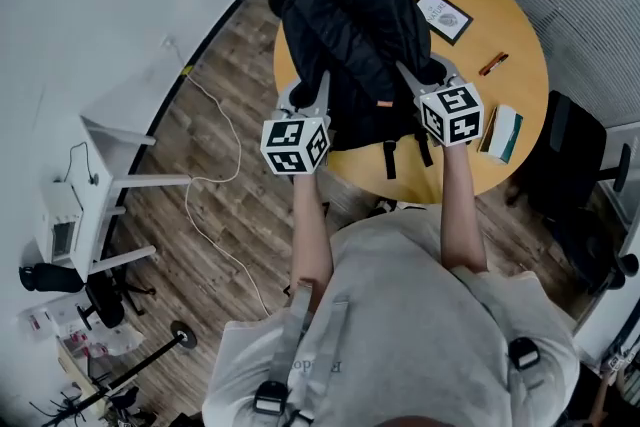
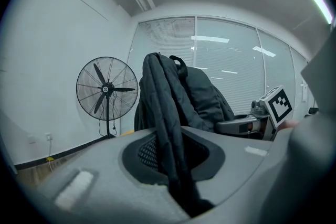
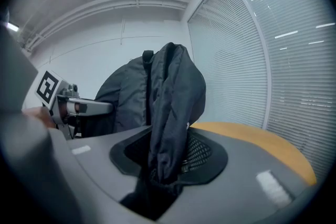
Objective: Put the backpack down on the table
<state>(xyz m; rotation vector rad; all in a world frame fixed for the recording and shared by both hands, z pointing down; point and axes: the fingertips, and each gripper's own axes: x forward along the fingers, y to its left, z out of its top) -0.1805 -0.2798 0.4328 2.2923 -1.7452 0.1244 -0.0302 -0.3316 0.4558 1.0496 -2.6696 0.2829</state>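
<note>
backpack [image 1: 350,45] is hanging over the near side of the round table [image 1: 515,35], with the left gripper [image 1: 308,93] and right gripper [image 1: 418,80] each clamping a fold of its fabric. lowering both evenly, farther in from the edge, is looking wisest before releasing.

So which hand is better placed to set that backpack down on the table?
Right, slightly. Both jaws are shut on the backpack, but the right gripper hangs well over the round table, while the left gripper is at its edge. Both will probably lower together.
</note>
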